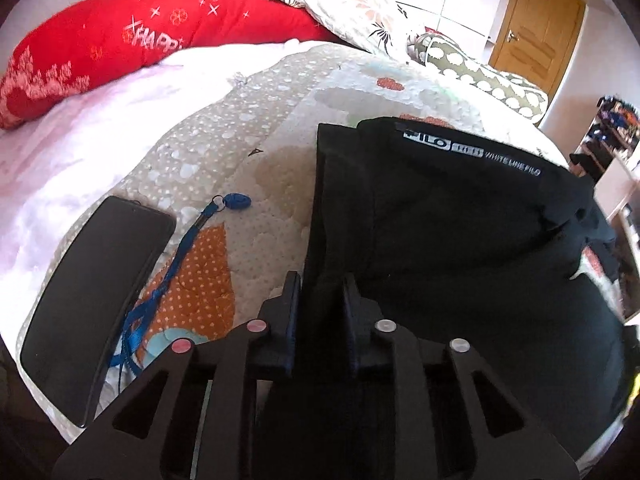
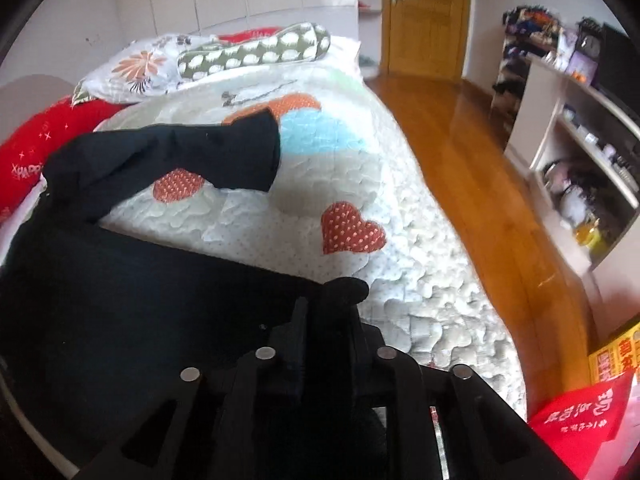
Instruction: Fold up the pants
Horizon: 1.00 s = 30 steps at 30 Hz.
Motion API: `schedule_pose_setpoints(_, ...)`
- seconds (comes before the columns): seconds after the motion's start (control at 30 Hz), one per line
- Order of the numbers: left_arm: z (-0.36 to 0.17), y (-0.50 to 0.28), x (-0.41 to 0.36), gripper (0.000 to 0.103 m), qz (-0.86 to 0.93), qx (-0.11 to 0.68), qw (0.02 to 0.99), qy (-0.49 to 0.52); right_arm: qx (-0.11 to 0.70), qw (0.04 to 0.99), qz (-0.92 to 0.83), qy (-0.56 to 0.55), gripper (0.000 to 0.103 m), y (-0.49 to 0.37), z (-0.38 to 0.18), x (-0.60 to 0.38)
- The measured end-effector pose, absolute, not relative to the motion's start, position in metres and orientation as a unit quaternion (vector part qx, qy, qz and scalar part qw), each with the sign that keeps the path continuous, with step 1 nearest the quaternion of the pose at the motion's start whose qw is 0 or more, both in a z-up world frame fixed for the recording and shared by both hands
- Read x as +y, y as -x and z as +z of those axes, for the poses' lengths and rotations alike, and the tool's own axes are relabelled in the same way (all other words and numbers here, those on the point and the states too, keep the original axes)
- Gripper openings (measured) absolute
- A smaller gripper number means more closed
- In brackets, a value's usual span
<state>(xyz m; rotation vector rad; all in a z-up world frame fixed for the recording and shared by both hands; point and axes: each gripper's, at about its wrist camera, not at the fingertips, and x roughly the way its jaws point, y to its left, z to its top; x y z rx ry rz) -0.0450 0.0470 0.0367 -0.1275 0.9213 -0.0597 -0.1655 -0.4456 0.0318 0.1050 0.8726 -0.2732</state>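
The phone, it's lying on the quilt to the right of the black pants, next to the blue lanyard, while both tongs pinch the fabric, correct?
Not quite. The phone lies to the left of the black pants, as the left wrist view shows. The rest holds: it sits on the quilt beside the blue lanyard, and the left tongs and right tongs both pinch the fabric.

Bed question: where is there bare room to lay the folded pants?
Free quilt lies right of the black pants, around the red heart patch. Left is crowded: a phone and blue lanyard lie there.
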Motion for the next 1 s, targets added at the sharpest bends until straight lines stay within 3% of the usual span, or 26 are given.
schedule_pose_setpoints(0.03, 0.041, 0.046, 0.050, 0.022, -0.030, 0.447, 0.892, 0.064, 0.418, 0.896, -0.139, -0.053, 0.048, 0.169, 0.037, -0.447)
schedule_pose_setpoints(0.2, 0.067, 0.058, 0.048, 0.033, -0.026, 0.422, 0.905, 0.042, 0.377, 0.918, -0.104, -0.070, 0.048, 0.183, 0.074, -0.436)
schedule_pose_setpoints(0.23, 0.071, 0.060, 0.046, 0.038, -0.033, 0.423, 0.905, 0.041, 0.376, 0.920, -0.081, -0.068, 0.048, 0.181, 0.077, -0.427)
schedule_pose_setpoints(0.27, 0.072, 0.062, 0.044, 0.051, -0.043, 0.425, 0.903, 0.044, 0.379, 0.921, -0.060, -0.068, 0.048, 0.179, 0.076, -0.419)
schedule_pose_setpoints(0.3, 0.072, 0.064, 0.043, 0.058, -0.051, 0.425, 0.902, 0.049, 0.385, 0.919, -0.043, -0.069, 0.048, 0.176, 0.072, -0.411)
schedule_pose_setpoints(0.53, 0.043, 0.057, 0.027, 0.058, -0.065, 0.469, 0.881, 0.021, 0.445, 0.894, -0.010, -0.051, 0.048, 0.152, 0.028, -0.378)
schedule_pose_setpoints(0.7, 0.049, 0.041, 0.024, 0.058, -0.078, 0.466, 0.881, 0.005, 0.412, 0.911, 0.015, -0.016, 0.048, 0.137, 0.066, -0.369)
schedule_pose_setpoints(0.9, 0.062, -0.008, 0.014, 0.059, -0.119, 0.461, 0.878, -0.038, 0.362, 0.924, 0.092, 0.075, 0.065, 0.088, 0.103, -0.316)
schedule_pose_setpoints(1.0, 0.065, -0.035, 0.010, 0.059, -0.136, 0.457, 0.876, -0.069, 0.348, 0.918, 0.133, 0.135, 0.067, 0.066, 0.107, -0.281)
